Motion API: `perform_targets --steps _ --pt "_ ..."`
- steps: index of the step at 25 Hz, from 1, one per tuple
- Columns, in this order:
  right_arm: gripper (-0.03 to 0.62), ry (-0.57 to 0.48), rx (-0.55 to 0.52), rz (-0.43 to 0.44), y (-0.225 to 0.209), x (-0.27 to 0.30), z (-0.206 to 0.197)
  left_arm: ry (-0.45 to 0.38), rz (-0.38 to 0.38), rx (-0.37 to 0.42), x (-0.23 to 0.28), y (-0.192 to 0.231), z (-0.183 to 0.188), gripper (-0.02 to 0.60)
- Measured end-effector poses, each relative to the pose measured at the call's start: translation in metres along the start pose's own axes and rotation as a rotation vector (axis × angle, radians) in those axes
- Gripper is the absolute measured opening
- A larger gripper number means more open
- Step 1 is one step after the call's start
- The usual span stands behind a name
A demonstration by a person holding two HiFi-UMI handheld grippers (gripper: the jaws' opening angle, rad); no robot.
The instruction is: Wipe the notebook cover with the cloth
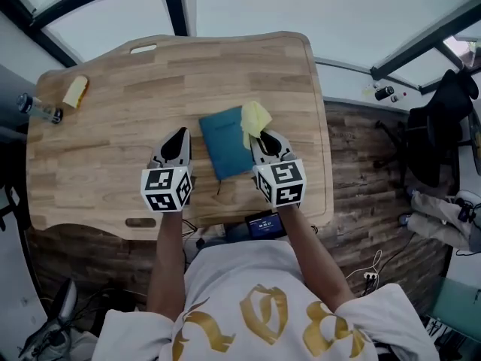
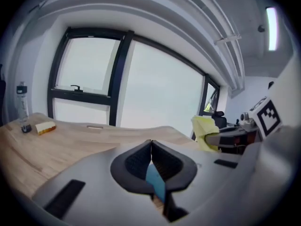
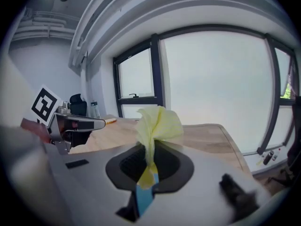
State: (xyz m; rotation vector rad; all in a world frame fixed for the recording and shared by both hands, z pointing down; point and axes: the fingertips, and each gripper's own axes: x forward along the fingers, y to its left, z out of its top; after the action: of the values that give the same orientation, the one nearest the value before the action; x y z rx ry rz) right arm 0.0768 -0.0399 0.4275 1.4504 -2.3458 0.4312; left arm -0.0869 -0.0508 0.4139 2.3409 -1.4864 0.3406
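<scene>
Wooden table (image 1: 113, 126): flat notebook (image 1: 224, 143) looks light, stiff, likely to slide; right gripper (image 3: 149, 160) pinches the soft, limp cloth (image 3: 159, 122) by a bunched fold; left gripper (image 2: 151, 155) pressed together, empty.

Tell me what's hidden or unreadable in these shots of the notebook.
Notebook cover print: too small, head view.
Its right edge: head view, partly covered by right gripper and cloth.
Gripper views: jaws hide all but a blue sliver of it.
Bottle label: too small.
</scene>
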Motion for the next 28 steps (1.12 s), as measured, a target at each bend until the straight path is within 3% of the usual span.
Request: perform_targets --steps 6,14,28 --pt "0.038 -0.126 -0.030 -0.059 0.005 -0.041 0.032 -0.129 0.002 -0.052 -0.034 -0.004 0.035 0.014" --pt "0.038 -0.141 -0.050 -0.087 0.012 -0.067 0.036 -0.138 0.032 0.037 -0.060 -0.011 0.032 0.014" --pt "0.038 -0.135 -0.072 -0.143 0.011 -0.086 0.031 -0.173 0.011 0.011 -0.074 -0.017 0.035 0.014"
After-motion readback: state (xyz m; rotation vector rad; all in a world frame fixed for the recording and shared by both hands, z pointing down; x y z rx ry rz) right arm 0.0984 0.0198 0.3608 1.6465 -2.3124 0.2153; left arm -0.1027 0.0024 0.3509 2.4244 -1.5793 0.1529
